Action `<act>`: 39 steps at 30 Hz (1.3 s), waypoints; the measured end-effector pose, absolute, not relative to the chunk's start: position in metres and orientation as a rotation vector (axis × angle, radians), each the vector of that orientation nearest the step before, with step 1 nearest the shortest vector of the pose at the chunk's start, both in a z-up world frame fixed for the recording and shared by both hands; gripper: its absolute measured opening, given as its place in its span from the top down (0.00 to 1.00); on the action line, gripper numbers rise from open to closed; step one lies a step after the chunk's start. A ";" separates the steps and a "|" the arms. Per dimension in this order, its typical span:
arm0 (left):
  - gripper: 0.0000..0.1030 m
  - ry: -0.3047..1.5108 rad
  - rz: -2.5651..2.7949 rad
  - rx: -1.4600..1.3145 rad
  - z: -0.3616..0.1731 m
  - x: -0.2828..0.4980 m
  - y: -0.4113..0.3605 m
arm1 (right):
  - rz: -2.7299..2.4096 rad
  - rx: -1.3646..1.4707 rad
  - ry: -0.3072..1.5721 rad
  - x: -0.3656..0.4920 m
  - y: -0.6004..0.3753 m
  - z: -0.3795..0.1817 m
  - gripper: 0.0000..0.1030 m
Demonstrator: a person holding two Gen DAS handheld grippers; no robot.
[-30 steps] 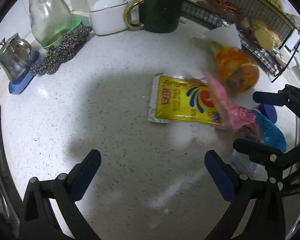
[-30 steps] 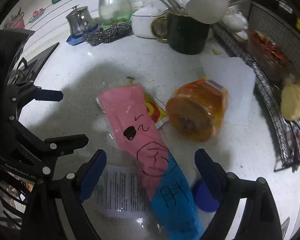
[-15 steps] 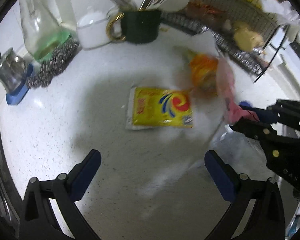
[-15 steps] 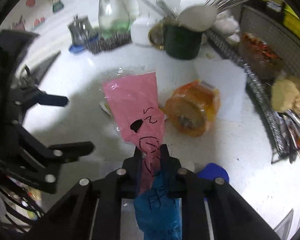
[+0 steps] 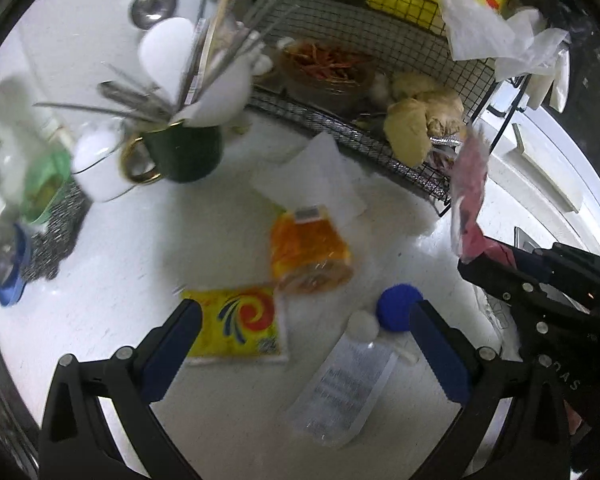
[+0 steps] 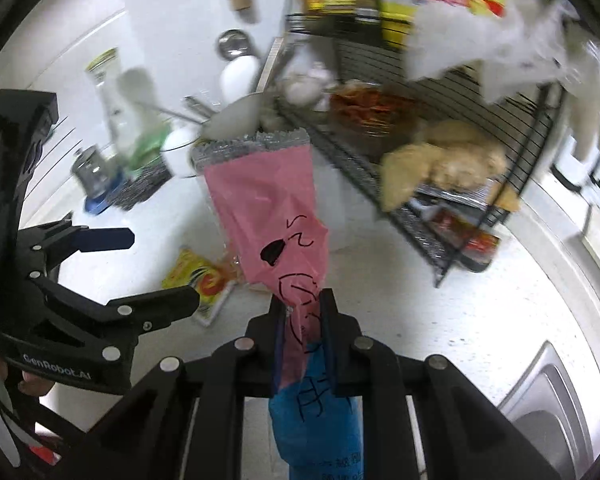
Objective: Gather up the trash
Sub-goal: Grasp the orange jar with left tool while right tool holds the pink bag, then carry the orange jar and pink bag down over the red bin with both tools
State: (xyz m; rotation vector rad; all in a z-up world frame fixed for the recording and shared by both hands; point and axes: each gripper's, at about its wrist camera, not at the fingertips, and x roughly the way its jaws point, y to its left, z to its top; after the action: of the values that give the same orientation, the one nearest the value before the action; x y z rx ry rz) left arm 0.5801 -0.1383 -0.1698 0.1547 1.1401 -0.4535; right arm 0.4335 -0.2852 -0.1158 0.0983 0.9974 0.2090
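The right hand-held gripper (image 6: 302,316) pinches the pink-and-blue wrapper (image 6: 268,216) mid-length, its long axis running forward; the left hand-held gripper (image 5: 300,344), spread empty, is nearer the yellow sachet (image 5: 236,326) on the counter (image 5: 140,260).

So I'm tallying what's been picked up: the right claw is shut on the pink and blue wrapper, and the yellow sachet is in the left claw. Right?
Not quite. The left claw is open and empty; the left wrist view shows the yellow sachet lying on the counter. The right claw is indeed shut on the pink and blue wrapper.

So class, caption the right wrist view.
Right gripper shut on a pink and blue wrapper, lifted above the littered counter.
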 end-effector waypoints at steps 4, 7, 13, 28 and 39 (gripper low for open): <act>0.00 1.175 -0.453 0.183 -0.184 0.601 -0.157 | 0.148 0.133 1.002 0.440 -0.303 -0.124 0.86; 0.00 1.200 -0.439 0.209 -0.199 0.616 -0.167 | 0.124 0.154 1.008 0.446 -0.309 -0.133 0.86; 0.00 1.235 -0.390 0.248 -0.226 0.642 -0.175 | 0.127 0.186 1.034 0.463 -0.310 -0.148 0.86; 0.37 1.269 -0.444 0.207 -0.241 0.630 -0.172 | 0.160 0.174 1.054 0.464 -0.302 -0.156 0.86; 0.38 1.200 -0.467 0.195 -0.200 0.562 -0.133 | 0.167 0.171 1.057 0.421 -0.275 -0.138 0.86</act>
State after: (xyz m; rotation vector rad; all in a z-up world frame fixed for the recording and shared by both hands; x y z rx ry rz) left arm 0.5618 -0.1331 -0.2004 0.1949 1.2004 -0.4666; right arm 0.4210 -0.2750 -0.1375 0.1708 1.0568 0.1670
